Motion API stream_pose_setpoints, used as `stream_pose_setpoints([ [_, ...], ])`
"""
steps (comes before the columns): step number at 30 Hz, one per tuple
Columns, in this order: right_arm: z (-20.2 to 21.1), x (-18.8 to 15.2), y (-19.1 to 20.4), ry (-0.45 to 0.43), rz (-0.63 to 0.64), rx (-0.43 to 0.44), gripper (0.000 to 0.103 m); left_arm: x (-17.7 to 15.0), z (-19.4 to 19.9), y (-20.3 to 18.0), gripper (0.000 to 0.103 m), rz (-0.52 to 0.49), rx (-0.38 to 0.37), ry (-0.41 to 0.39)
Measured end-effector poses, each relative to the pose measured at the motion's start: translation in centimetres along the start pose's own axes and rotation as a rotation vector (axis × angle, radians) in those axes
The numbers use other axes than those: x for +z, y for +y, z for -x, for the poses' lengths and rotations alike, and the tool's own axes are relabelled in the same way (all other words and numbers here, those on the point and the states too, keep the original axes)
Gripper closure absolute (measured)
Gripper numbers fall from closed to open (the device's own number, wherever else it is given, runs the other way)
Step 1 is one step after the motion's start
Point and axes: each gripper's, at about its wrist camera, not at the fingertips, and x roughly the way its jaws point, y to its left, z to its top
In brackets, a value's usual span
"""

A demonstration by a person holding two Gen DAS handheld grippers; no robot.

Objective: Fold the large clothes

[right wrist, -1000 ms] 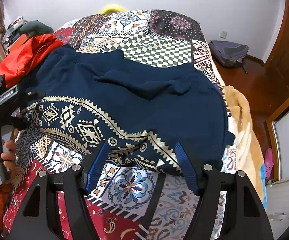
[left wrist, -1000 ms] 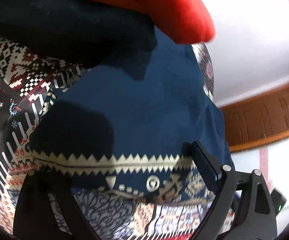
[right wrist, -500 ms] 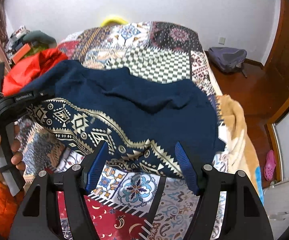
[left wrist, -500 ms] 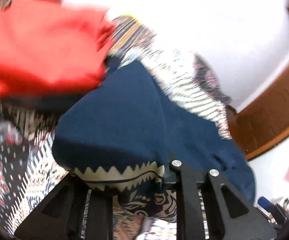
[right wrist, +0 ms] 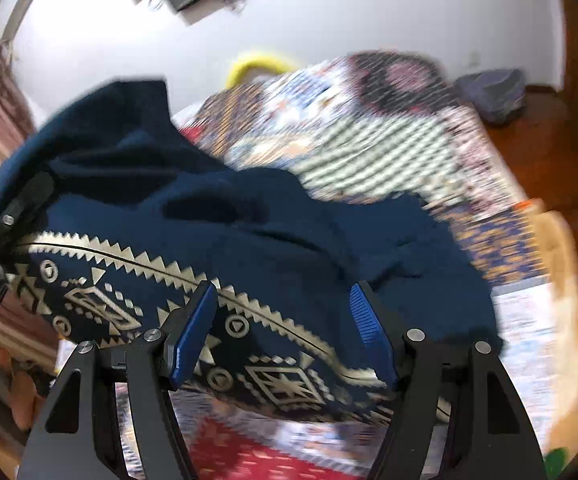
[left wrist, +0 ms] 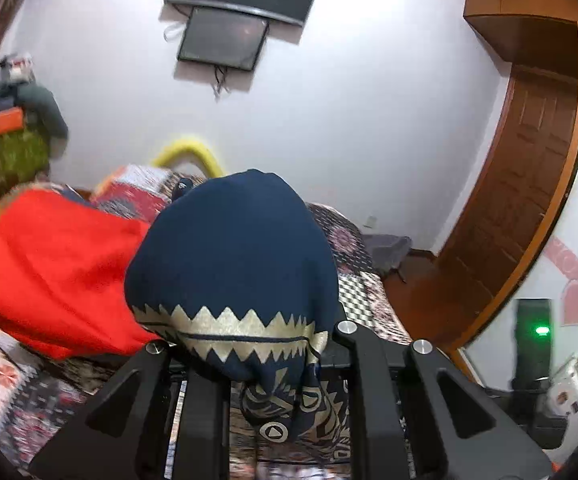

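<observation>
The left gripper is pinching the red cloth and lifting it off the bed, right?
Not quite. In the left wrist view, the left gripper is pinching the navy patterned garment by its zigzag hem and lifting it. The red cloth just lies beside it on the bed, ungripped.

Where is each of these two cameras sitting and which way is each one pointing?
Left wrist: on the left gripper, looking along its jaws, shut on the navy patterned garment, toward the wall-mounted TV; only the black jaws show.
Right wrist: on the right gripper, looking over its open jaws at the same garment on the quilted bed; the left gripper appears at the left edge.
Shared: garment, bed, TV wall.
</observation>
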Motion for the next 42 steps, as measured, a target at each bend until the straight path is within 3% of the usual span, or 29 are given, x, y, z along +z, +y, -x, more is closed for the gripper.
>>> stream_pose_setpoints([
  [3,-4.3,-1.4,2.4,0.110,0.034,0.092,0.036,-1.1,1.5,2.0,0.089,-0.019,0.056,-0.006],
  [6,-9.3,-3.3,4.3,0.249,0.064,0.144,0.035,-2.2,0.4,3.3,0.089,-0.047,0.111,0.046],
  [11,-11.4,-4.3,3.0,0.348,-0.018,0.157,0.035,-3.5,-1.7,4.6,0.089,-0.053,0.125,0.129],
  [14,-8.5,-4.2,1.0,0.290,-0.012,0.116,0.035,-3.4,-1.9,2.9,0.089,-0.109,0.111,0.135],
  [16,-5.4,-4.2,-0.8,0.207,-0.009,0.060,0.035,-3.7,-2.1,1.1,0.089,-0.143,0.075,0.144],
  [20,1.5,-5.1,-4.9,0.031,0.005,-0.162,0.035,-6.5,-3.1,-3.5,0.088,-0.190,-0.026,0.190],
  [23,5.2,-6.3,-7.4,-0.033,0.021,-0.294,0.035,-10.5,-4.7,-6.3,0.087,-0.249,-0.070,0.296],
  [28,8.2,-8.9,-10.5,-0.013,-0.003,-0.347,0.035,-16.8,-7.8,-8.7,0.086,-0.373,-0.126,0.549],
  [31,9.0,-9.0,-10.4,-0.016,0.012,-0.367,0.035,-17.7,-6.7,-9.4,0.072,-0.476,-0.100,0.531],
  [33,9.5,-8.6,-9.9,-0.021,0.022,-0.360,0.035,-17.4,-5.6,-9.3,0.043,-0.484,-0.140,0.541],
  [35,9.9,-8.2,-9.4,-0.033,0.039,-0.352,0.035,-16.5,-3.7,-8.7,0.031,-0.451,-0.189,0.524],
  [38,10.2,-7.7,-7.5,-0.066,0.066,-0.332,0.035,-14.9,-0.9,-8.0,0.022,-0.454,-0.138,0.440],
  [42,9.6,-6.9,-5.0,-0.094,0.108,-0.272,0.035,-12.3,0.9,-4.8,0.019,-0.425,-0.042,0.344],
])
